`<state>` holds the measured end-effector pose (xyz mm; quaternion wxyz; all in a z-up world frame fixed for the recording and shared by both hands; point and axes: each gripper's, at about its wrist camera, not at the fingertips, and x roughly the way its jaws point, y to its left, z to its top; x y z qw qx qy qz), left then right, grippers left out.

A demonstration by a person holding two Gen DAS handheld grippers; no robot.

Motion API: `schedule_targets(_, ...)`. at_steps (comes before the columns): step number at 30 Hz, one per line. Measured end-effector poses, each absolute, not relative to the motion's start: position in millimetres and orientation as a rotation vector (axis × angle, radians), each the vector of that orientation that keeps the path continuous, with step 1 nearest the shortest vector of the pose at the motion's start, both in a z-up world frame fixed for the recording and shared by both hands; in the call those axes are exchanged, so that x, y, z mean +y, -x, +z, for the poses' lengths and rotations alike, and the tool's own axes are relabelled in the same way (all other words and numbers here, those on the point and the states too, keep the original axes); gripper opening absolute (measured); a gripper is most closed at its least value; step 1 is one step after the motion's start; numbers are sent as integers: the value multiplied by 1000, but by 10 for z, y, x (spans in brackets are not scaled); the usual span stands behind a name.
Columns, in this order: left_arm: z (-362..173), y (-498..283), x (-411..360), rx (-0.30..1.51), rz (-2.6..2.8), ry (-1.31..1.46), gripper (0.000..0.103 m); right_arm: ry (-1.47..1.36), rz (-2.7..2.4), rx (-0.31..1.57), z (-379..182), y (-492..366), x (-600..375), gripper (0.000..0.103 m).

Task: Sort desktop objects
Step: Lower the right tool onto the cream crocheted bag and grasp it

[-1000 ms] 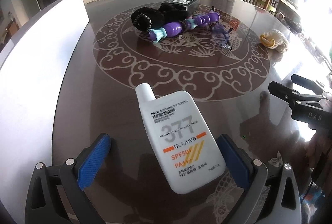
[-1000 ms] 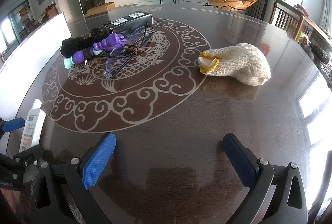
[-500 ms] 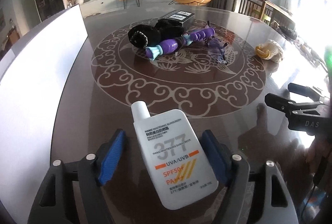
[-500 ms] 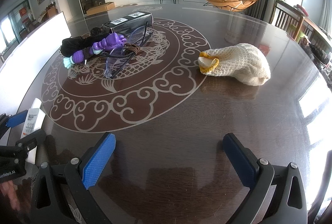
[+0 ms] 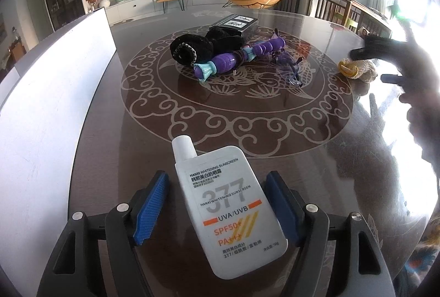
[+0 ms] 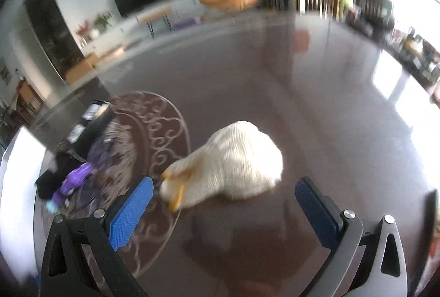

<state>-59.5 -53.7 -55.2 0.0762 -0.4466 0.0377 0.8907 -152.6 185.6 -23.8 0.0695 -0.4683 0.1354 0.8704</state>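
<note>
The left claw (image 5: 217,210) straddles a flat white plastic sunscreen bottle (image 5: 228,211) lying label-up on the dark glossy round tabletop (image 5: 316,159). Its jaws have just been closing. The right blue pad (image 5: 280,207) sits against the bottle's edge; a narrow gap shows beside the left pad, so I cannot tell whether the grip is firm. Farther off, at the middle of the tabletop's scroll pattern, lie a purple and teal plastic toy (image 5: 236,59), a black fuzzy item (image 5: 192,49) and a black rectangular box (image 5: 233,24). A white panel (image 5: 55,104) lines the left edge.

The right claw (image 6: 224,200) stands wide apart with nothing clamped, just near of a cream knitted pouch with a yellow rim (image 6: 231,165) resting right of the pattern. That view is blurred.
</note>
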Motion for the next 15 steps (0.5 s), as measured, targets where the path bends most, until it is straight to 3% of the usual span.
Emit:
schedule_targets(3,-551,597,-534,113,2670,1339,72,1417,2708,271,-324,1626,1683,101)
schedule_targets(5,-552,595,-537,113,2670,1338,72,1441,2779,146,-342,1610,1525,83)
schedule_targets(8,-553,594,-536,113,2670,1338,72,1461,2902,12,-335,1442,1301,76)
schedule_targets(13,-552,593,-535,111,2670,1338,72,1563,3146,-91,-347,819,968,75)
schedule_targets(15,-553,591,-532,111,2670,1337,72,1640,3271,-93,-348,516,890,80)
